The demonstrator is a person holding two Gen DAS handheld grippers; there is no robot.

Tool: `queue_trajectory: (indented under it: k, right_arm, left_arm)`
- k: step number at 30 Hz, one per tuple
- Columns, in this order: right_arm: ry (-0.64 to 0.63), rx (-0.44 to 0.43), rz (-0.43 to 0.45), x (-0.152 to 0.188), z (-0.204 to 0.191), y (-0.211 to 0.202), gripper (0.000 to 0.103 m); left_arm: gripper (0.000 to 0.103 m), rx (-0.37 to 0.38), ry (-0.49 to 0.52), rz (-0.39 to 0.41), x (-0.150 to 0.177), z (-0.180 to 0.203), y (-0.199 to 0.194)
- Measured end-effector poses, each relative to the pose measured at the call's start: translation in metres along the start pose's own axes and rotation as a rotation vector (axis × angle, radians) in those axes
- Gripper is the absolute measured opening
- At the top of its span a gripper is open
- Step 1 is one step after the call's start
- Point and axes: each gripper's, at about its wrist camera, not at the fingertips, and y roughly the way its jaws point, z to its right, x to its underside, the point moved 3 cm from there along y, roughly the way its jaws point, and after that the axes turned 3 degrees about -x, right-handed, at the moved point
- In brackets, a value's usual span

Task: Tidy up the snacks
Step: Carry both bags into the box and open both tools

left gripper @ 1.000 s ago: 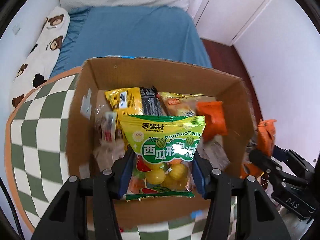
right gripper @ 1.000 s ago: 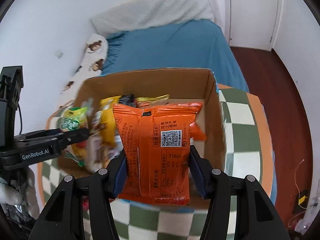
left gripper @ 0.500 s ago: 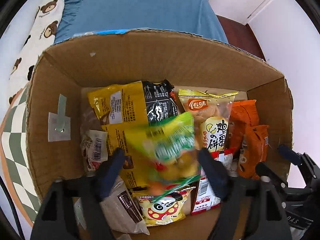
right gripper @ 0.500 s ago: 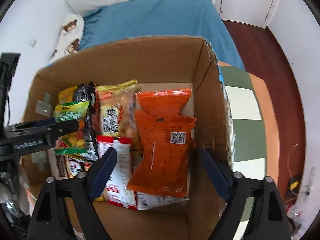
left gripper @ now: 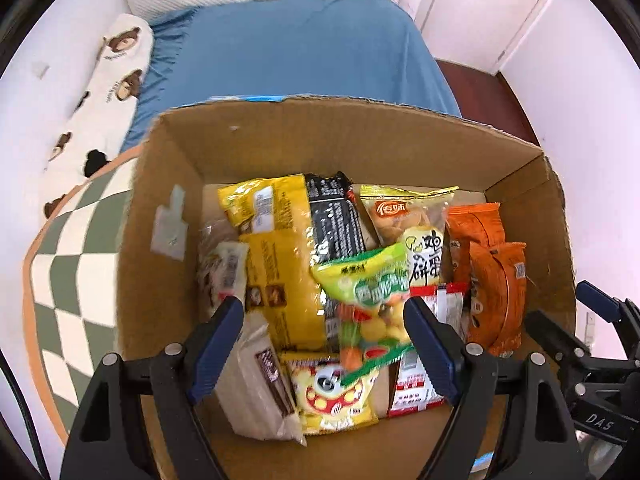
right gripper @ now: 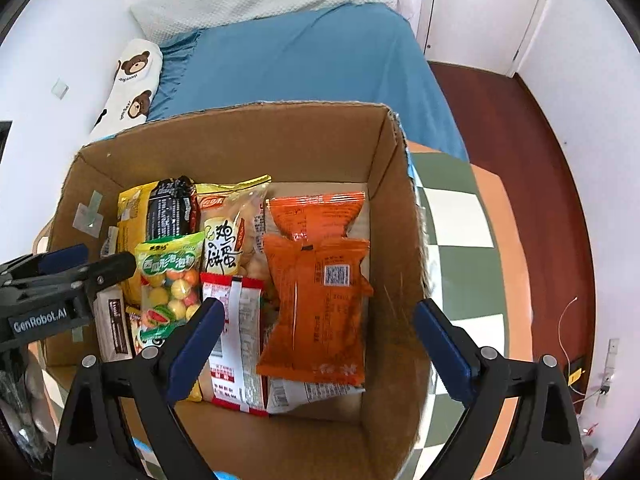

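Note:
An open cardboard box [left gripper: 320, 140] [right gripper: 248, 144] holds several snack packets. A green and yellow candy bag [left gripper: 368, 300] [right gripper: 170, 276] lies on top of the pile in the middle. An orange packet [right gripper: 316, 304] [left gripper: 498, 296] lies at the box's right side, over another orange packet [right gripper: 316, 212]. My left gripper [left gripper: 324, 340] is open and empty above the box, with the candy bag lying loose below its fingers. My right gripper [right gripper: 316, 340] is open and empty above the orange packet. Each gripper shows in the other's view, the left [right gripper: 60, 280] and the right [left gripper: 592, 344].
The box stands on a table with a green and white checked cloth [left gripper: 72, 272] [right gripper: 452, 208]. A bed with a blue sheet [left gripper: 296, 48] and a bear-print pillow [left gripper: 108, 80] lies beyond. Dark wooden floor [right gripper: 532, 152] is at the right.
Both grippers opened over the box. The candy bag dropped from the left gripper and the orange packet from the right; both now lie in the box. The grippers have pulled back a little.

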Motion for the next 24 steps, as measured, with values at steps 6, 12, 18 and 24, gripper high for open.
queue_trajectory:
  k: [6,12,18,24]
  right_arm:
    - [-0.004,-0.008,0.065,0.021,-0.005,-0.032,0.098]
    - [-0.023,-0.013,0.133,0.049,-0.016,-0.071,0.098]
    - [-0.027,-0.019,0.210,0.072,-0.022,-0.112,0.098]
    - [-0.040,-0.017,0.275,0.094,-0.027,-0.152,0.098]
  left_arm:
    - [0.082,-0.018,-0.023,0.105,0.033,-0.001,-0.041]
    - [0.082,-0.019,-0.032,0.192,0.063,0.000,-0.088]
    - [0.082,-0.021,-0.021,0.269,0.090,0.006,-0.130]
    - [0.082,-0.022,-0.016,0.339,0.110,0.010,-0.165]
